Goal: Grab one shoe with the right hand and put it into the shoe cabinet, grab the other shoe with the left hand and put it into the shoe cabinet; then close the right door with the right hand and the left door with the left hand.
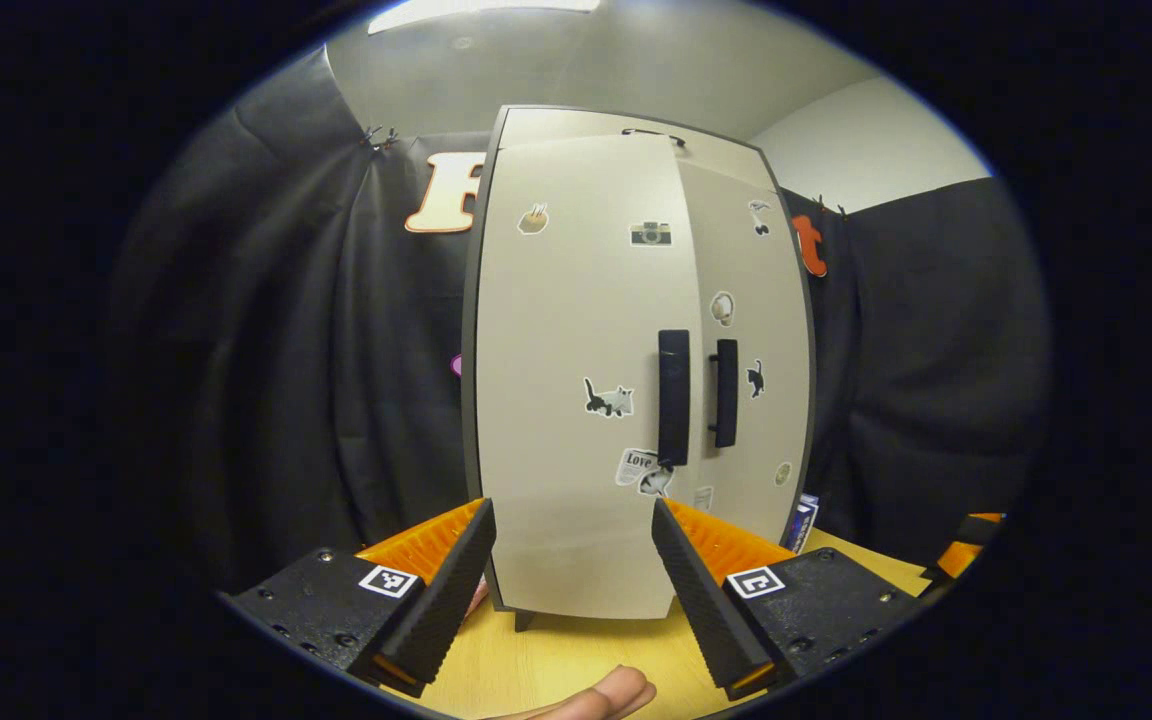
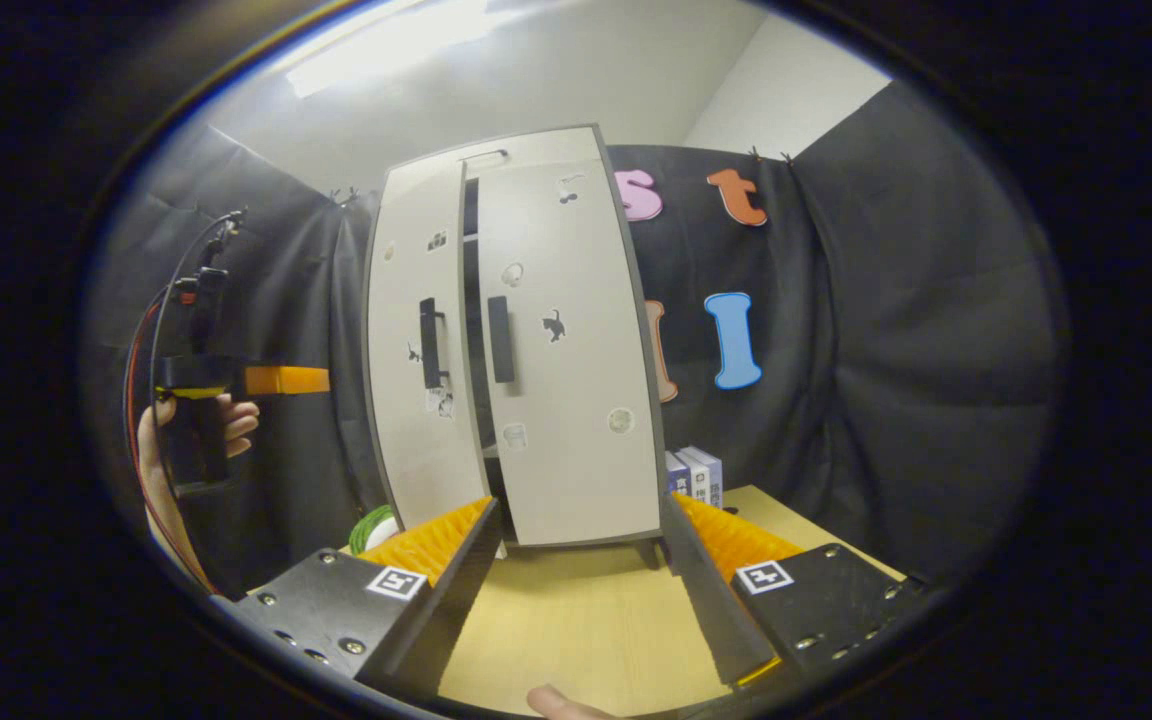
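The pale shoe cabinet (image 1: pixel 636 130) stands on the wooden table (image 1: pixel 576 660), with stickers on both doors. Its left door (image 1: pixel 566 380) stands slightly ajar, its edge in front of the right door (image 1: pixel 751 300); black handles (image 1: pixel 674 397) meet at the middle. In the right gripper view a dark gap runs between the left door (image 2: pixel 416 440) and the right door (image 2: pixel 576 400). My left gripper (image 1: pixel 573 560) is open just before the left door's lower part, nothing between its fingers. My right gripper (image 2: pixel 581 550) is open a little back from the cabinet (image 2: pixel 536 150). A hand holds the left gripper (image 2: pixel 281 380) left of the cabinet.
Books (image 2: pixel 696 475) stand on the table (image 2: pixel 576 620) beside the cabinet's right side, seen also as books (image 1: pixel 804 520) in the left gripper view. A green and white thing (image 2: pixel 373 527) lies by the cabinet's left foot. A fingertip (image 1: pixel 606 695) shows at the bottom edge.
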`<state>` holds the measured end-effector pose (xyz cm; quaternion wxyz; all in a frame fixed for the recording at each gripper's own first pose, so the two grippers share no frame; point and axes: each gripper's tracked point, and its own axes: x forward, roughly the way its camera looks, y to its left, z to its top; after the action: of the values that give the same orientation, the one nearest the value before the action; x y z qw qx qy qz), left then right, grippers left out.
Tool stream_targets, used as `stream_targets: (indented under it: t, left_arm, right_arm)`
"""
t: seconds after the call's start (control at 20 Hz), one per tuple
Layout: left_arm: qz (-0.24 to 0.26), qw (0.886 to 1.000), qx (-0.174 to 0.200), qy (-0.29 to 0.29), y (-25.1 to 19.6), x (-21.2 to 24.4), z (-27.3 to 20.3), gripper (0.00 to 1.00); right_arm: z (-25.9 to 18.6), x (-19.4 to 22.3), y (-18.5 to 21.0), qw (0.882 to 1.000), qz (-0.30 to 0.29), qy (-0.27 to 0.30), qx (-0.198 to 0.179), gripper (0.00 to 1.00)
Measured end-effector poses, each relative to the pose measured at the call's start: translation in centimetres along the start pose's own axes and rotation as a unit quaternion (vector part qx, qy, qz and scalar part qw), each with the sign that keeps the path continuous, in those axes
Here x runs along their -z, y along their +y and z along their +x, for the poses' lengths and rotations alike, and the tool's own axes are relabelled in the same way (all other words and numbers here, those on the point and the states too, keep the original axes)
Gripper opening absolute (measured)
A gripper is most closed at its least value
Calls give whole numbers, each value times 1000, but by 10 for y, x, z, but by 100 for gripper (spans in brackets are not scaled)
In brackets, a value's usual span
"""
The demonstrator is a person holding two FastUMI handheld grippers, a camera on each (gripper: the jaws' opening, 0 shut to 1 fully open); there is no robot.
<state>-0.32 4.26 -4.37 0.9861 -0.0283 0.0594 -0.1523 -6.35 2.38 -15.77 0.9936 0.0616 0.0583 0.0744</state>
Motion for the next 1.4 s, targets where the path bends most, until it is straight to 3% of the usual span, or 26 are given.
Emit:
stream_targets:
  t: [0.3,0.4,0.45,0.55,0.65,0.9,1.05,1.2,1.4]
  left_arm:
    - [-32,999,-19,3,-28,29,-41,94]
    - [-26,999,-47,-7,-25,30,-54,96]
    - [-25,998,-54,-8,-27,31,-59,96]
    - [-22,999,-45,-9,-38,28,-67,93]
    - [-12,999,-38,-16,-43,20,-72,96]
    - [-2,998,-59,-30,-35,6,-86,96]
    - [-3,998,-60,-35,-35,6,-94,96]
    - [-6,998,-50,-34,-41,8,-98,94]
    - [8,996,-75,-39,-33,10,-102,96]
  right_arm:
    - [2,-9,7,1000,-2,1,6,94]
    - [4,-13,12,1000,-7,3,-2,97]
    - [4,-16,16,1000,-8,3,-8,94]
    - [8,-28,24,1000,-13,4,-20,94]
    - [11,-40,30,999,-24,5,-28,94]
    - [16,-70,43,999,-36,-10,-39,96]
    - [13,-74,45,998,-36,-15,-44,94]
    - [10,-75,47,998,-33,-17,-45,97]
    - [6,-80,46,998,-40,-25,-40,97]
